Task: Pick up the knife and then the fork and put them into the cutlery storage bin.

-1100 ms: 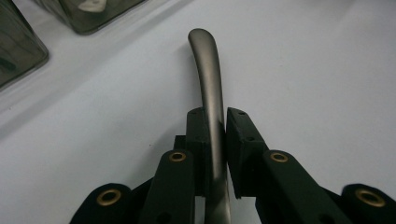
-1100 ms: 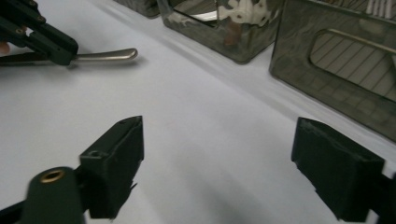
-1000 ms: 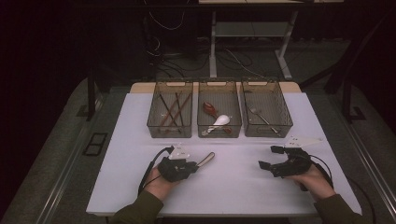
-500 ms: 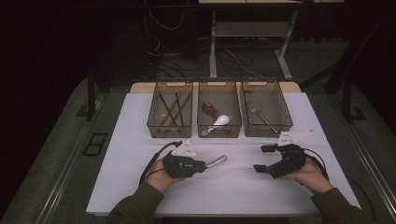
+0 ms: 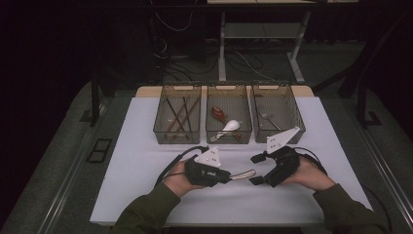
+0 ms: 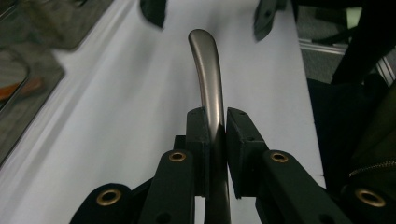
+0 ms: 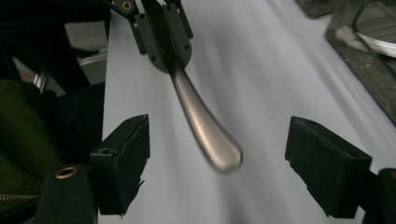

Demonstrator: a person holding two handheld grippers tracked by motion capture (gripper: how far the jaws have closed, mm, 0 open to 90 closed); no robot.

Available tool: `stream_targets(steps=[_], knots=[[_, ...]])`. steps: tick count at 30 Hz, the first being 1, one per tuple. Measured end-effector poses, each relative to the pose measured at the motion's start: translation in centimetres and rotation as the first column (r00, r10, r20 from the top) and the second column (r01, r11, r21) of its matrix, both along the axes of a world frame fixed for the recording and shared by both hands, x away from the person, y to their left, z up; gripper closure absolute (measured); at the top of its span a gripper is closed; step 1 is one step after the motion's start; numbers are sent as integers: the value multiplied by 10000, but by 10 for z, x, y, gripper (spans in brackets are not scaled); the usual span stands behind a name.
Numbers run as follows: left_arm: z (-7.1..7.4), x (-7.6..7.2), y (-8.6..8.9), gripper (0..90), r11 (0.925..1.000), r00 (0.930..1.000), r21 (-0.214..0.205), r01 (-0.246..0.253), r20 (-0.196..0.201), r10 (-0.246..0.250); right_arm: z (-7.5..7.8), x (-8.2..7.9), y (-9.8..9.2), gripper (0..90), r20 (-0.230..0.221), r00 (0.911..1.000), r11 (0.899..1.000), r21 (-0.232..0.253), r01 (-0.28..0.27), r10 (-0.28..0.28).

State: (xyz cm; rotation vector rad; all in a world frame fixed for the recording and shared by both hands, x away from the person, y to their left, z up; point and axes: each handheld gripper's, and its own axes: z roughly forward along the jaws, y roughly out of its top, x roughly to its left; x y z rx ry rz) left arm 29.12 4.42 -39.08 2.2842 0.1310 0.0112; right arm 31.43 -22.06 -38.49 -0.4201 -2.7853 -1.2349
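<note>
- The left gripper (image 5: 225, 176) is clamped on a piece of metal cutlery (image 5: 242, 173), its pads pinching the shaft with the handle end pointing right, toward the other hand.
- In the left gripper view the jaws are shut tight on that shaft (image 6: 212, 100), which rises between them and curves off to a rounded tip.
- The right gripper (image 5: 258, 169) faces it from the right with jaws spread wide; they have just been closing a little, yet nothing is pressed between them.
- The right gripper view puts the rounded handle end (image 7: 212, 140) between the two black jaws, clear of both.
- By the look of it a hand-over is about half done: the piece is lifted off the white table (image 5: 146, 165) and offered across, while the second grip, the release and the drop into a bin appear to be left.
- The cutlery is smooth, brushed grey metal, slim at the clamp and widening to a blunt tip; its working end is hidden behind the left gripper, so fork or spoon cannot be told.
- Along the far edge of the table stand three clear bins: the left bin (image 5: 178, 134) holds chopsticks, the middle bin (image 5: 229, 136) spoons, the right bin (image 5: 292, 127) a metal fork.
</note>
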Motion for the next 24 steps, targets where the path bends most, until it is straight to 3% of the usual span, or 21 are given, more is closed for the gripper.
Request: stream_targets(steps=[2,3,8,18,24], knots=[[0,-3,-7,790,9999,9999,-82,124,-47,-124,1,2,7,254,-160,9991,9988,-256,-407,403],[1,-2,-9,790,9992,9991,94,393,159,-394,1,3,10,272,-242,9978,9974,-366,-625,617],[1,-3,-20,790,9960,9958,245,858,289,-865,0,2,25,368,-768,9849,9829,-886,-1615,1549],[0,-5,-31,789,9908,9912,342,1307,180,-1314,-11,5,37,576,-1915,9582,9623,-1287,-2394,2128],[2,-3,-37,789,9858,9861,520,1595,381,-1615,-18,5,41,693,-2371,9383,9408,-1676,-2947,2517]])
